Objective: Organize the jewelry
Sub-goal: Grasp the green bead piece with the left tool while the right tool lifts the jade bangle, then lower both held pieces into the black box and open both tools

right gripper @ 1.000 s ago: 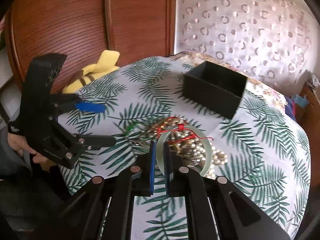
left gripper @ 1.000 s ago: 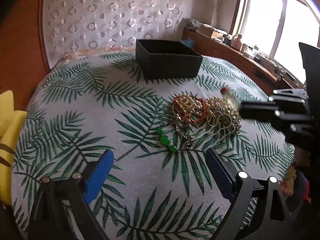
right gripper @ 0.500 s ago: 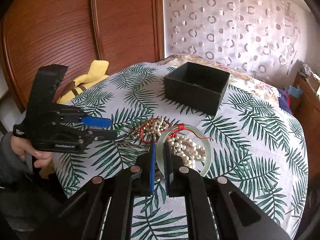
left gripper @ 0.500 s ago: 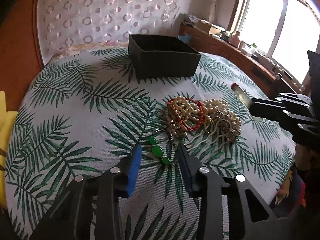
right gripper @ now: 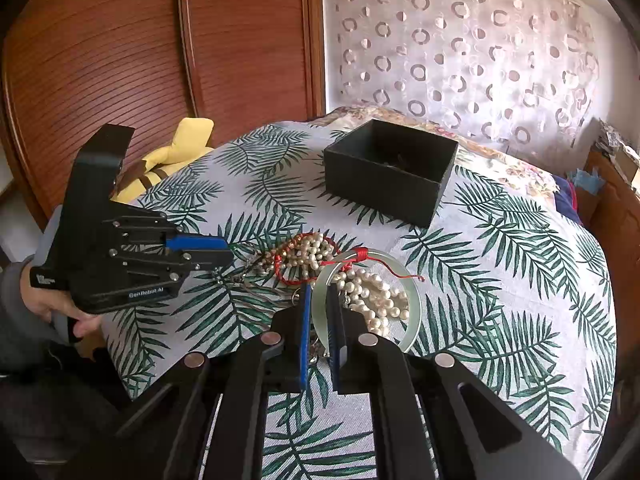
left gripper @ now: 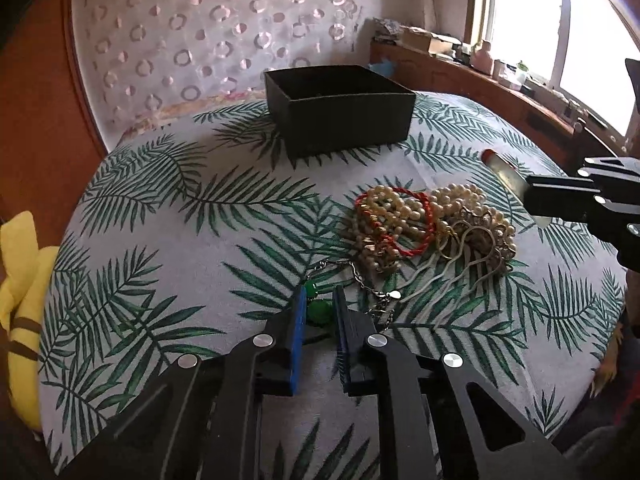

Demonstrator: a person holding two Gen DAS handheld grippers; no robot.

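A chain with green beads (left gripper: 316, 310) lies at the near edge of a jewelry pile (left gripper: 420, 220) of pearl strands, a red cord and hair forks. My left gripper (left gripper: 319, 296) is closing its jaws, the blue pads touching a green bead on both sides; the same gripper (right gripper: 224, 250) shows at the left in the right wrist view. My right gripper (right gripper: 318, 292) is shut on a pale green bangle (right gripper: 404, 276) with a red knot, tilted over the pearls (right gripper: 372, 292). In the left wrist view the bangle (left gripper: 508, 172) sticks out of the right gripper (left gripper: 532, 196). An open black box (left gripper: 344, 128) stands behind the pile.
The round table wears a palm-leaf cloth (left gripper: 160, 220). A yellow plush (left gripper: 20, 272) lies off its left edge beside a wooden wardrobe (right gripper: 120, 60). A cluttered window ledge (left gripper: 500, 72) runs along the right. A hand (right gripper: 48, 304) holds the left gripper.
My left gripper's jaws have gone from wide apart to nearly together around the green beads, and it has come closer to them. The right gripper stays shut on the bangle.
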